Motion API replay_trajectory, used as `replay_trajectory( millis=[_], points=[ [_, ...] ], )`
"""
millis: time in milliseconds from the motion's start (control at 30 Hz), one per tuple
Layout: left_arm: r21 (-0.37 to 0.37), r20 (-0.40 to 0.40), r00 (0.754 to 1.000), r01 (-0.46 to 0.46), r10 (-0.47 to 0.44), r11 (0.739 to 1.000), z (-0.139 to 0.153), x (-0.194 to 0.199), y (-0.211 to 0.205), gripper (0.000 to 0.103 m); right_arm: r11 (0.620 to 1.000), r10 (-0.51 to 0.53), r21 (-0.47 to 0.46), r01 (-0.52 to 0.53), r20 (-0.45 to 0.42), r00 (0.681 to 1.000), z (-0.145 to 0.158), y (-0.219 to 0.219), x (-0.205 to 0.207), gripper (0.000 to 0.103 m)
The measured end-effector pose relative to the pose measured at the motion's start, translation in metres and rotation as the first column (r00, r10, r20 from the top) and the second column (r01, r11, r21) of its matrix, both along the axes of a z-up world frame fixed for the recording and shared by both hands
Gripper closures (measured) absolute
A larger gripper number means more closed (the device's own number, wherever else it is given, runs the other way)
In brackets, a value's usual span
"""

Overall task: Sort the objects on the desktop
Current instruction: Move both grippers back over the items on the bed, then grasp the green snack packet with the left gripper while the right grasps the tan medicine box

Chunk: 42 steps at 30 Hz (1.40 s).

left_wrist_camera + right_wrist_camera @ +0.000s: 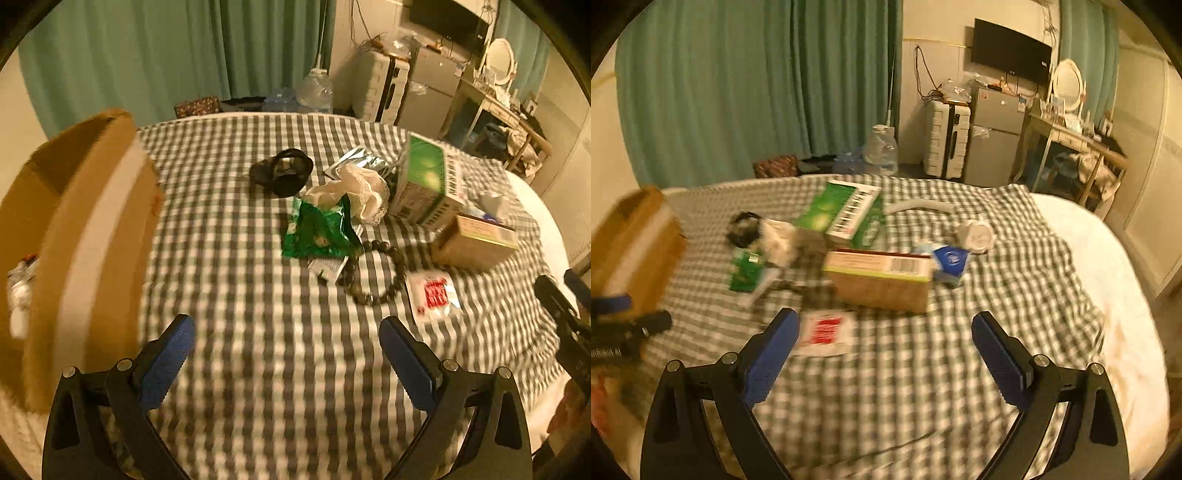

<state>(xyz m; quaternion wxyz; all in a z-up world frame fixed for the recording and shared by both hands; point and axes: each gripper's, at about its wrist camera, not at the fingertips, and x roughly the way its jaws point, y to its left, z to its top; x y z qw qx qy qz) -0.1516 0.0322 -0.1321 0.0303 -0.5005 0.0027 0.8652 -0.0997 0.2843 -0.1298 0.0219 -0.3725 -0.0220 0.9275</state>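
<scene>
Both claws spread wide and empty right now — left gripper (pixel 286 354) hanging over bare checked cloth (pixel 258 332), right gripper (pixel 886 347) the same, nothing between the blue pads on either.

Pile sitting ahead of the left claw: green snack bag (pixel 317 232) straight in front, crumpled white tissue (pixel 351 192) just behind it, bead bracelet (pixel 373 273) ahead and a bit right, black hair tie thing (pixel 282 171) further out. Cardboard box (pixel 85 236) close on the left side, open top, probably the drop spot.

Off the right claw: red-and-white sachet (pixel 825 332) just past the left finger, almost touching it. Tan carton (pixel 882 280) dead ahead beyond that, green-and-white carton (pixel 846 214) behind it.

Handling guesses — sachet looks flat, light and slick, so pinching an edge rather than pressing down flat. Snack bag crinkly and soft, best grabbed at a bunched corner. Bracelet stiff beads on a loop, likely to roll; closing across one side of the ring. Cartons light but wide, so gripping across the narrow face. Tissue squashes anywhere.
</scene>
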Motion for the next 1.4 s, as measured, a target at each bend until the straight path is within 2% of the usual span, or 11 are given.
replay_trajectory(
  millis=[233,400,467,533,667,733,867,1033,1200,1300,1400],
  points=[
    [-0.02,0.005,1.0,-0.006,0.007,1.0,-0.026,-0.055,0.03,0.001,0.977,0.173,0.113,-0.18,0.072,0.982,-0.005,0.015,-0.062,0.008],
    [-0.06,0.016,1.0,0.001,0.0,0.998,-0.045,-0.084,0.044,0.001,0.874,0.378,0.263,-0.409,0.162,0.911,-0.017,-0.002,-0.089,0.008],
    [-0.061,0.032,0.999,-0.01,0.012,0.998,-0.052,-0.09,0.043,0.009,0.834,0.432,0.279,-0.477,0.209,0.877,-0.024,-0.008,-0.095,0.008],
    [-0.056,0.07,0.998,-0.003,0.007,0.998,-0.061,-0.095,0.041,0.031,0.812,0.453,0.28,-0.512,0.252,0.855,-0.033,-0.011,-0.101,0.009],
    [-0.03,0.096,0.995,0.004,-0.001,1.0,-0.072,-0.096,0.036,0.034,0.766,0.473,0.31,-0.563,0.321,0.82,-0.052,-0.022,-0.102,0.018],
    [-0.034,0.086,0.996,0.015,-0.012,0.999,-0.073,-0.095,0.036,0.034,0.756,0.459,0.332,-0.564,0.345,0.819,-0.062,-0.025,-0.101,0.031],
    [-0.041,0.076,0.996,0.047,-0.044,0.998,-0.073,-0.093,0.038,0.039,0.772,0.405,0.362,-0.523,0.355,0.843,-0.071,-0.03,-0.097,0.038],
    [-0.012,0.122,0.992,0.024,-0.023,1.0,-0.074,-0.093,0.029,0.045,0.855,0.3,0.319,-0.41,0.342,0.891,-0.062,-0.028,-0.097,0.067],
    [0.04,0.132,0.99,0.033,-0.038,0.999,-0.074,-0.091,0.015,0.049,0.939,0.178,0.251,-0.234,0.225,0.958,-0.051,-0.019,-0.078,0.068],
    [0.035,0.112,0.992,0.05,-0.054,0.998,-0.074,-0.088,0.013,0.053,0.974,0.115,0.176,-0.142,0.157,0.981,-0.044,-0.011,-0.059,0.068],
    [-0.003,0.099,0.995,0.027,-0.026,1.0,-0.074,-0.087,0.011,0.057,0.979,0.128,0.137,-0.151,0.162,0.979,-0.048,-0.009,-0.052,0.068]
  ],
)
